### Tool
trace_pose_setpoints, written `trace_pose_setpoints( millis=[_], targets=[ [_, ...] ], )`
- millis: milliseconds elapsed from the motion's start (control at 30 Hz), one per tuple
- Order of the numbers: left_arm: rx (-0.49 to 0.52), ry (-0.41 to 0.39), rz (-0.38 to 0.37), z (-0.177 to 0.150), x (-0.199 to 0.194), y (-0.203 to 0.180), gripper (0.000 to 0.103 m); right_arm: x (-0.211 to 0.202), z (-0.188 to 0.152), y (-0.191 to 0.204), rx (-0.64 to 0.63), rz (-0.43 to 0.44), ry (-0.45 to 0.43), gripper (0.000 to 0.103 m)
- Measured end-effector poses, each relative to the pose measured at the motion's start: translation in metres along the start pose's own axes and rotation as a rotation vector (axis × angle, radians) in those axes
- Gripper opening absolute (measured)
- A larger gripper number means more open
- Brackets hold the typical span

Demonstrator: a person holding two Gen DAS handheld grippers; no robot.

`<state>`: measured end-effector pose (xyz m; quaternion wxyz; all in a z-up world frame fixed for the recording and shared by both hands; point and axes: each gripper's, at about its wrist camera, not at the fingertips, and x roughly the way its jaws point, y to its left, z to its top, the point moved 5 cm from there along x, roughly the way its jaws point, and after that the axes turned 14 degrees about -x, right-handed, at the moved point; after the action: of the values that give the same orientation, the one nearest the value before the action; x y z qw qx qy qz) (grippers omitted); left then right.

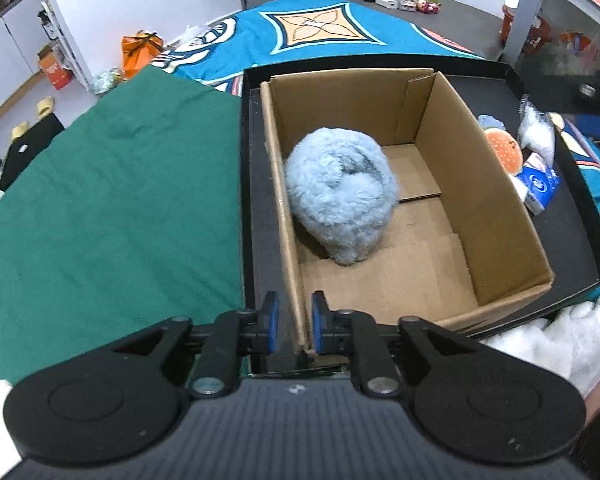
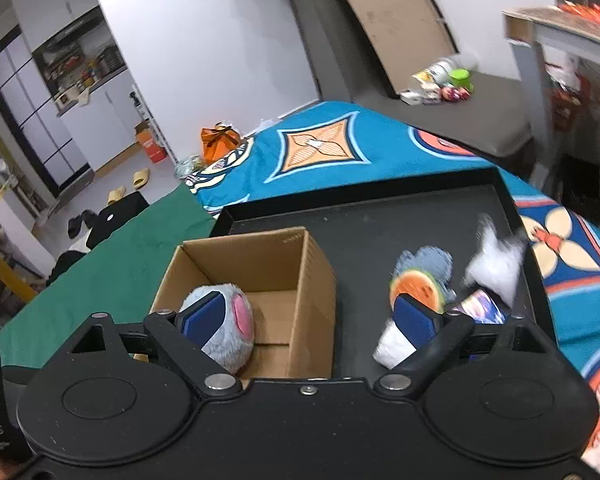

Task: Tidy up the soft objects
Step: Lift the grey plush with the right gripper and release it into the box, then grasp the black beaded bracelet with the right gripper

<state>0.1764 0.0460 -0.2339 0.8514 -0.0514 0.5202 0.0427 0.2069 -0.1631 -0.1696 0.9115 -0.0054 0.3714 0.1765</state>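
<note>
Bed with teal patterned cover, green cloth and black tray on top.

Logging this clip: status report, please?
Left gripper astride the cardboard box wall, not clamped. Right gripper open, empty. Blue plush in box; burger toy, tissue pack wait on black tray. Nothing blocking.
</note>
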Motion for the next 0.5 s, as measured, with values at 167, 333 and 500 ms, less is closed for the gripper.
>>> trace_pose_setpoints(
  millis=[167,333,500],
  targets=[
    [0.033,-0.049,0.032,0.0,-0.007,-0.005,0.057,-0.005,-0.019,-0.008,0.04,-0.001,0.033,0.092],
    [0.058,-0.078,0.06,-0.001,-0.011,-0.009,0.065,-0.011,-0.033,-0.02,0.08,-0.024,0.056,0.092],
    [0.053,-0.091,0.071,0.0,-0.014,-0.009,0.071,-0.009,-0.044,-0.032,0.093,-0.062,0.072,0.092]
  ],
)
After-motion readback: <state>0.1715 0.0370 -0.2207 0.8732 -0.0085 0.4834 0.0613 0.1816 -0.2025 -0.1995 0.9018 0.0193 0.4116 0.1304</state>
